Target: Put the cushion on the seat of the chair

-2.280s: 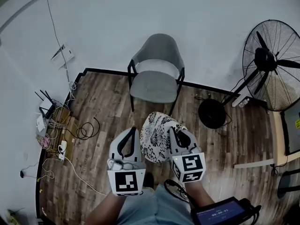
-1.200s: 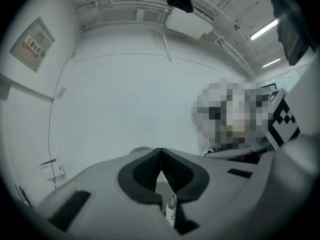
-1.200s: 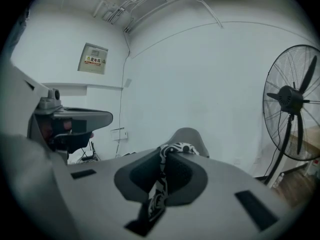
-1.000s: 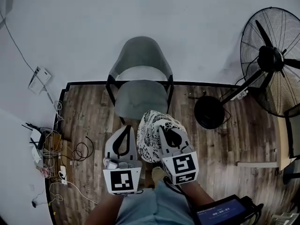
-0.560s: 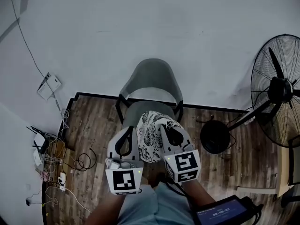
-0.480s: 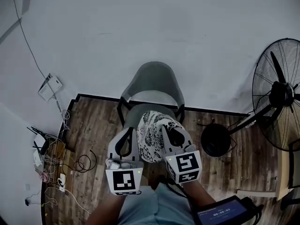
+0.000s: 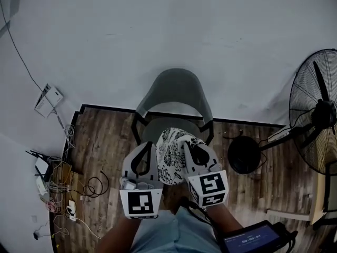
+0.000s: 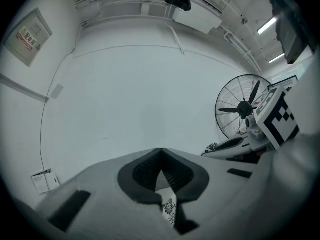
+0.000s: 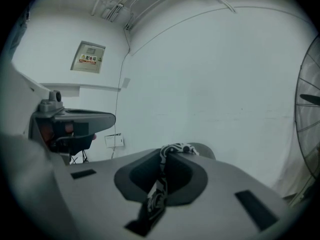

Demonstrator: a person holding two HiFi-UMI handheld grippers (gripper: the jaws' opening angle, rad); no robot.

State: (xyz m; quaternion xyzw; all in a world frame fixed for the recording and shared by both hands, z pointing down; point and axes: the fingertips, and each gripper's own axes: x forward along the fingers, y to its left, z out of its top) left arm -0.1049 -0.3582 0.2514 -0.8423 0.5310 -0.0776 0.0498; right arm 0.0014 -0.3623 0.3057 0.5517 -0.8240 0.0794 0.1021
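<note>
The grey chair [image 7: 175, 96] stands against the white wall, its seat [image 7: 158, 128] just beyond my grippers. The black-and-white patterned cushion [image 7: 174, 154] hangs upright between both grippers, and its top overlaps the seat's front edge in the head view. My left gripper [image 7: 152, 145] is shut on the cushion's left side; a scrap of patterned cloth [image 8: 169, 211] shows below its closed tips [image 8: 161, 151]. The right gripper [image 7: 187, 143] is shut on the right side, with cloth [image 9: 157, 194] pinched between its pads [image 9: 167, 154]. The chair back [image 9: 204, 150] peeks over the right jaws.
A large pedestal fan [image 7: 321, 115] with a round black base [image 7: 245, 154] stands to the right of the chair. Cables, a router and power strips [image 7: 52, 178] lie along the left wall. A tablet [image 7: 255, 241] sits at the bottom right. The floor is wood planks.
The chair has come closer in the head view, and the cushion now overlaps the seat's front edge. Both grippers have kept their hold on the cushion.
</note>
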